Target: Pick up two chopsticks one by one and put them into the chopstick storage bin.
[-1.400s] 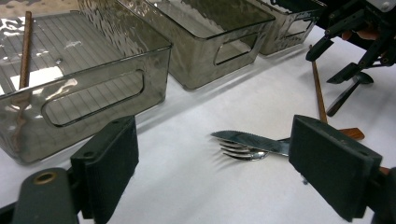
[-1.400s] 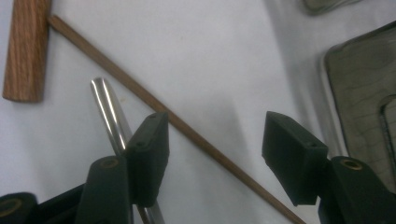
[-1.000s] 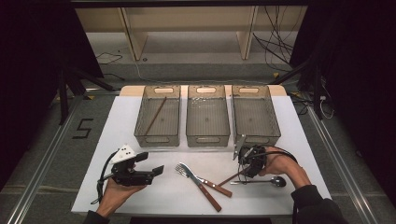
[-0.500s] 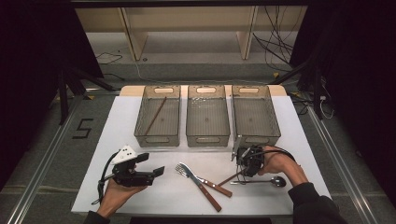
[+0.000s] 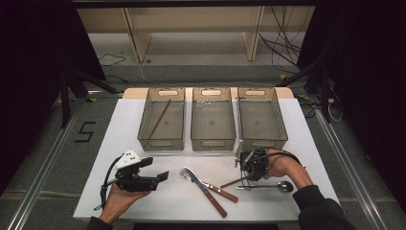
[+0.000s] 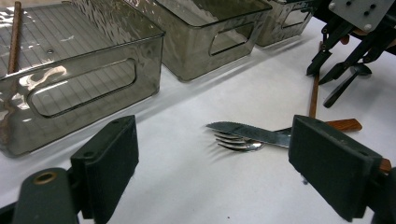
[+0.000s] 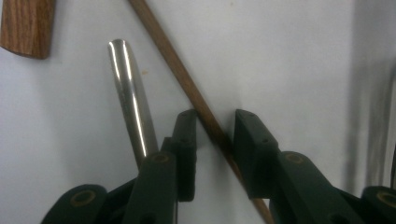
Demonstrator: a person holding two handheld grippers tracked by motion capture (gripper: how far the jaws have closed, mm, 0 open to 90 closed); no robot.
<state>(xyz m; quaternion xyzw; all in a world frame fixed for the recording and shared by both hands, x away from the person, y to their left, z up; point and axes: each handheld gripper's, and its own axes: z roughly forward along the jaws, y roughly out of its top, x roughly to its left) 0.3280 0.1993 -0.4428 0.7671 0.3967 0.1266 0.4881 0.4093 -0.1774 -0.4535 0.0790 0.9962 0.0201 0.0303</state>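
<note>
Thin wooden chopstick (image 7: 201, 105) flat on white table (image 5: 306, 139), near right, between right gripper (image 7: 215, 126) jaws just closing; pads seemingly not yet pressing. Light, stiff, prone to roll: best taken mid-shaft. Spoon handle (image 7: 130, 93) just left, bins (image 5: 262, 115) close beyond. Left gripper (image 6: 212, 154) spread apart, holding nothing.

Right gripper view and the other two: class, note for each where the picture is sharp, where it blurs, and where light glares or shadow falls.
Right gripper view: the chopstick between the jaws is fairly sharp, the spoon handle shows a bright glare streak, and soft shadow falls at the right edge. Left gripper view: near jaws soft, knife crisp, glare on the left bin. High view: table evenly lit, surroundings dark.
</note>
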